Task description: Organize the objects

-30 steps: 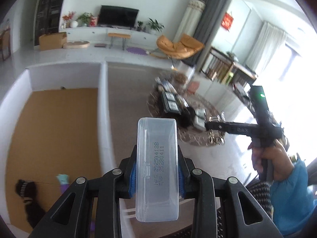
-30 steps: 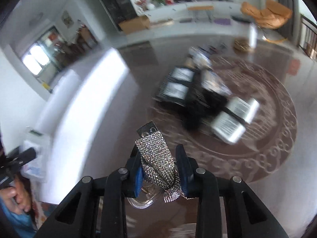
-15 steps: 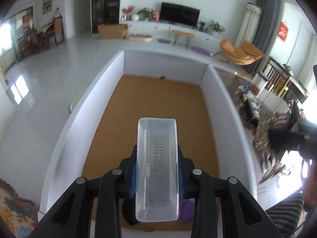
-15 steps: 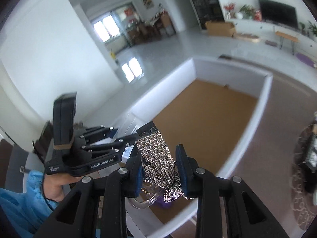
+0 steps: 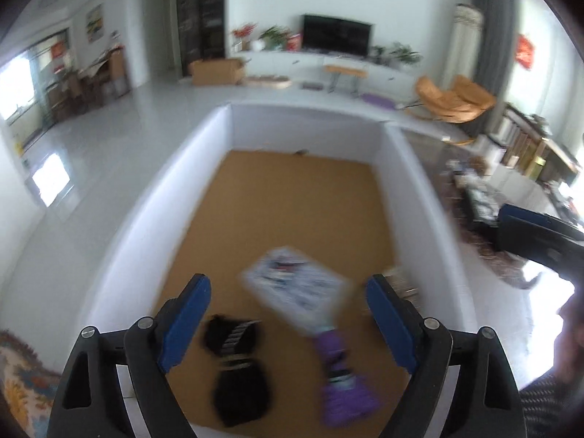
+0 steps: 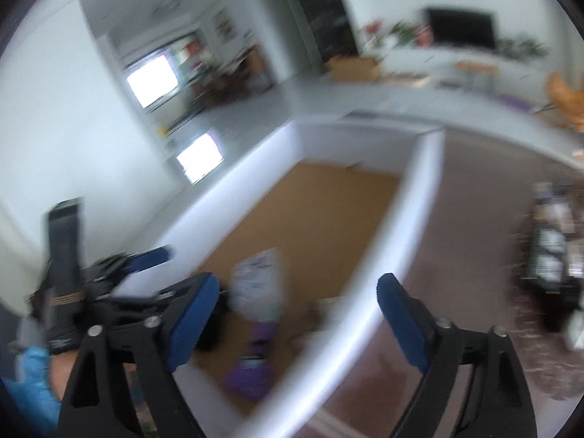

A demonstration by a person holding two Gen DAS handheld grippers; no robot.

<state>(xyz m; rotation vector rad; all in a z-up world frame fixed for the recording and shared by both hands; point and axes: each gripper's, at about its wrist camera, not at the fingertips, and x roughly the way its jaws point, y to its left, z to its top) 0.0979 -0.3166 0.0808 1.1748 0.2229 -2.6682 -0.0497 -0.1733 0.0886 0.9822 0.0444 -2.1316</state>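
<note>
My left gripper (image 5: pixel 287 283) hangs over a white-walled box (image 5: pixel 204 182) with a brown floor, and its jaws are opening with nothing pressed between the pads. Below it a clear plastic case (image 5: pixel 295 288), blurred, is in the box. My right gripper (image 6: pixel 299 281) is over the box's right wall (image 6: pixel 383 266), its jaws also opening and holding nothing. A pale glittery piece (image 6: pixel 328 304), blurred, lies just inside that wall. The case (image 6: pixel 259 284) shows in the right wrist view too, and the left gripper (image 6: pixel 171 270) sits at the left.
A black item (image 5: pixel 237 365) and a purple item (image 5: pixel 343 390) lie at the near end of the box. The right gripper (image 5: pixel 511 226) reaches in from the right edge. Beyond the box are a dark patterned rug (image 6: pixel 492 255), a TV unit and an orange chair (image 5: pixel 456 98).
Both grippers have gone from shut to open. The left one let go of the clear case, the right one of the glittery piece. Both items now lie in the box.
</note>
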